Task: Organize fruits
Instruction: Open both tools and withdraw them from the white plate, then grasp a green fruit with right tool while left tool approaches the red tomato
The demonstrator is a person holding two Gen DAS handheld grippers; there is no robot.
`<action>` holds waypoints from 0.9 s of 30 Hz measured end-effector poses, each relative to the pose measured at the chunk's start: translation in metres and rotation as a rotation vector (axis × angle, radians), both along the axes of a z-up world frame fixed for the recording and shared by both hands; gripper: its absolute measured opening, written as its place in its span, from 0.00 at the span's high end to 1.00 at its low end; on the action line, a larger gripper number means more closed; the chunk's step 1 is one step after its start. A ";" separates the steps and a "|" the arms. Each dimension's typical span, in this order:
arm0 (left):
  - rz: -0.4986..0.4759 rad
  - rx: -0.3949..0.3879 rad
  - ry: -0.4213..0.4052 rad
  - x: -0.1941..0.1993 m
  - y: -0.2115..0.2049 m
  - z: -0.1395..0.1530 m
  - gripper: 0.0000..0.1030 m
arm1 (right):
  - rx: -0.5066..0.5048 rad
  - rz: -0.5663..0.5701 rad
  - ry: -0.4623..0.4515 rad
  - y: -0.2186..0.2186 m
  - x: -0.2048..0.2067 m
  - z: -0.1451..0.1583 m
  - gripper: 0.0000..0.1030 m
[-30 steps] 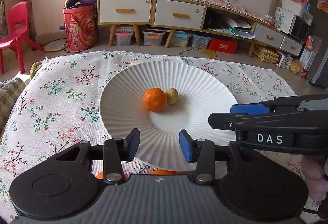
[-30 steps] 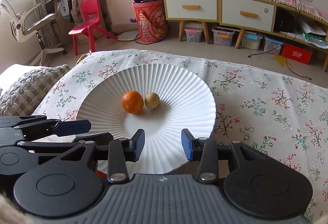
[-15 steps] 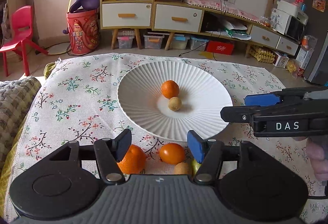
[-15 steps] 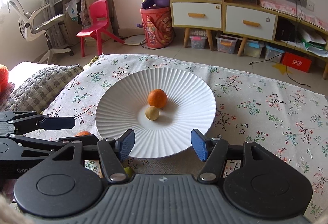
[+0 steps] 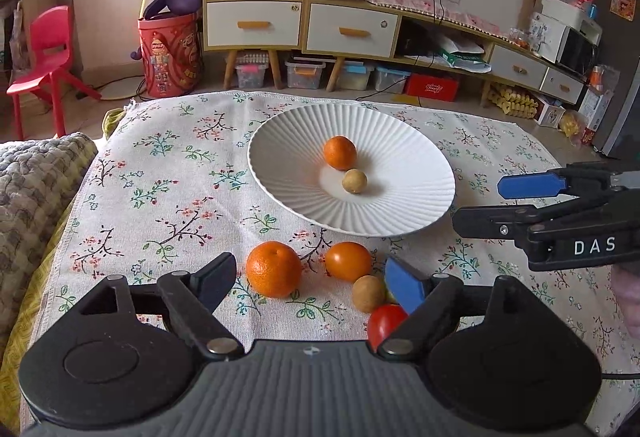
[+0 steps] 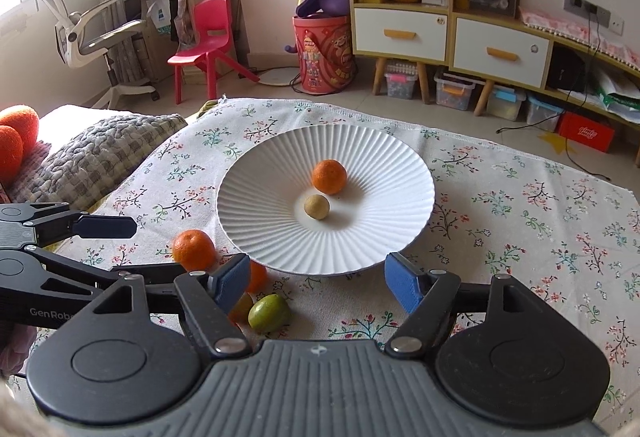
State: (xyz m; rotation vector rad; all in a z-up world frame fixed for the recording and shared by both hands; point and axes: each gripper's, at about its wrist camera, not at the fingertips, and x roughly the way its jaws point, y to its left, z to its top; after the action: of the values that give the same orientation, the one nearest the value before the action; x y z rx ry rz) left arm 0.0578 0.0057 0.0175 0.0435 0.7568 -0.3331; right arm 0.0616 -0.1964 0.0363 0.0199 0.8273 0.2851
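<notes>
A white ribbed plate (image 5: 416, 209) (image 6: 372, 237) on the floral cloth holds a small orange (image 5: 340, 153) (image 6: 329, 177) and a tan round fruit (image 5: 354, 181) (image 6: 317, 207). In front of the plate lie a large orange (image 5: 273, 269) (image 6: 194, 245), a smooth orange fruit (image 5: 348, 261), a tan fruit (image 5: 368, 293), a red fruit (image 5: 386, 323) and a green fruit (image 6: 269, 313). My left gripper (image 5: 312, 281) is open and empty just above these loose fruits. My right gripper (image 6: 316, 283) is open and empty before the plate's near rim.
A grey knitted cushion (image 5: 32, 189) lies at the left edge of the cloth. A red chair (image 6: 208, 37), a red bin (image 6: 324, 53) and a low cabinet (image 6: 452, 37) stand on the floor beyond the table.
Both grippers have pulled back from the plate and opened wider. The loose fruits in front of the plate have come into view.
</notes>
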 end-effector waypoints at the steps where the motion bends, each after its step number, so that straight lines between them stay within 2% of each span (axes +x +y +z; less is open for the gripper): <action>1: -0.001 0.000 0.000 -0.001 0.000 0.000 0.26 | -0.001 0.002 0.001 0.000 -0.001 0.000 0.30; 10: 0.003 0.024 0.014 -0.015 0.004 -0.011 0.16 | -0.024 0.013 0.001 0.001 -0.013 -0.003 0.19; 23: -0.010 0.083 0.050 -0.031 0.013 -0.026 0.14 | -0.042 0.064 0.054 0.008 -0.038 -0.017 0.19; 27: -0.007 0.102 0.072 -0.033 0.016 -0.030 0.14 | -0.031 0.108 0.096 0.015 -0.042 -0.023 0.23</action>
State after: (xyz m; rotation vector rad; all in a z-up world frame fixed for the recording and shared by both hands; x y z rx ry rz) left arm 0.0249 0.0218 -0.0124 0.1305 0.8452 -0.3042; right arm 0.0198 -0.1815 0.0133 -0.0404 0.9293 0.3756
